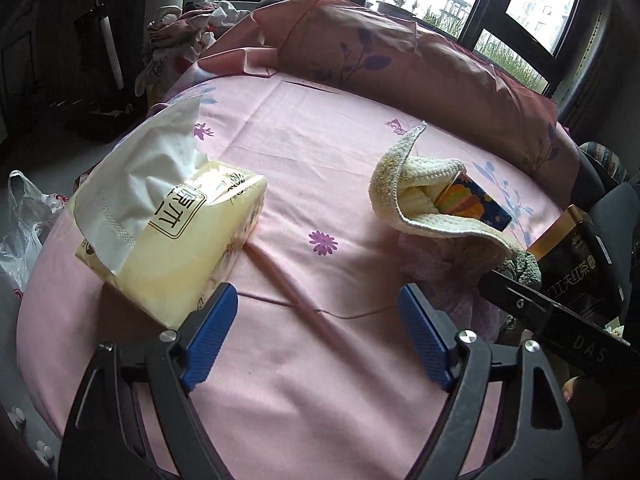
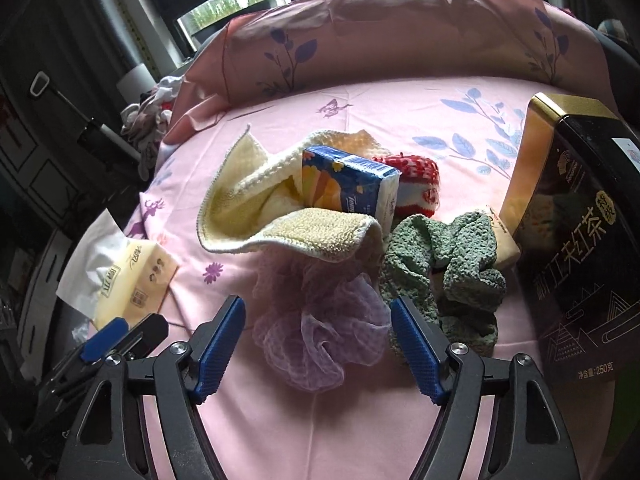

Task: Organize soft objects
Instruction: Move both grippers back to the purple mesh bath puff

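- The purple mesh pouf [image 2: 316, 320] lies nearest in the soft heap, under the cream cloth [image 2: 280, 216].
- The right gripper [image 2: 318, 344] straddles it, jaws apart, pads not yet pressing, seemingly lined up to grab.
- The left gripper [image 1: 318, 336] hangs wide and empty just right of the tissue pack [image 1: 176, 236].

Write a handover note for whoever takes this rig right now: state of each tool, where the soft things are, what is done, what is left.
Left tool: open, empty, over bare pink sheet, right of the yellow tissue pack.
Right tool: open, holding nothing; the purple mesh pouf sits between its fingers, pads not pressing on it.
Pile beyond the pouf: cream knitted cloth wrapped around a blue pocket tissue pack, green knitted cloth, red-and-white knit. Black tea tin stands at the right.
Done: nothing looks sorted yet.
Left: likely grab the pouf first, then the cloths and the tissue packs.
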{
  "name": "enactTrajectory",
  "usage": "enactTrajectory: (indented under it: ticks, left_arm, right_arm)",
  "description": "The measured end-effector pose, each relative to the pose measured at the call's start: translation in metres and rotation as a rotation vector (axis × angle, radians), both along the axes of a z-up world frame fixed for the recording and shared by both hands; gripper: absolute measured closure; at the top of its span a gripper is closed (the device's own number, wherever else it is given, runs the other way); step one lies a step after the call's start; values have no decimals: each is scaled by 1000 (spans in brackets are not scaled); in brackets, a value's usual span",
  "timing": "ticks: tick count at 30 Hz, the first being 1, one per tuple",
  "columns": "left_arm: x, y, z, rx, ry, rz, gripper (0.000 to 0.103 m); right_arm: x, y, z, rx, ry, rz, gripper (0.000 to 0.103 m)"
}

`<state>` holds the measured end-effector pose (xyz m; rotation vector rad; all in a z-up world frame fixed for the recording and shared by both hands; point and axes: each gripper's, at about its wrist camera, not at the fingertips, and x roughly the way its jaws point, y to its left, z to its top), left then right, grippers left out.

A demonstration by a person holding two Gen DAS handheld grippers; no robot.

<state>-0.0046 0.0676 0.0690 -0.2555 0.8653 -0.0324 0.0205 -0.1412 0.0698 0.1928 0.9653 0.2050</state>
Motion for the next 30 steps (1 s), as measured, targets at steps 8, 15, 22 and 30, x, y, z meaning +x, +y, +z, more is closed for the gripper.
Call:
enactTrajectory:
  ticks: [8,15,22,30]
  left_arm:
    - [0,4,0,-11,14,8,21]
    - [1,9,-1,-36,33,26,21]
    - [0,9,0,-67,46,12,21]
    - [-3,-2,3,-64,58,-40,21]
  right_arm:
    - [12,7,-31,19,123,34,84]
    - [-10,23,-21,199,172,227,86]
    - [-22,32,-15,143,181,325,86]
    - [-10,4,-15,191,191,213,52]
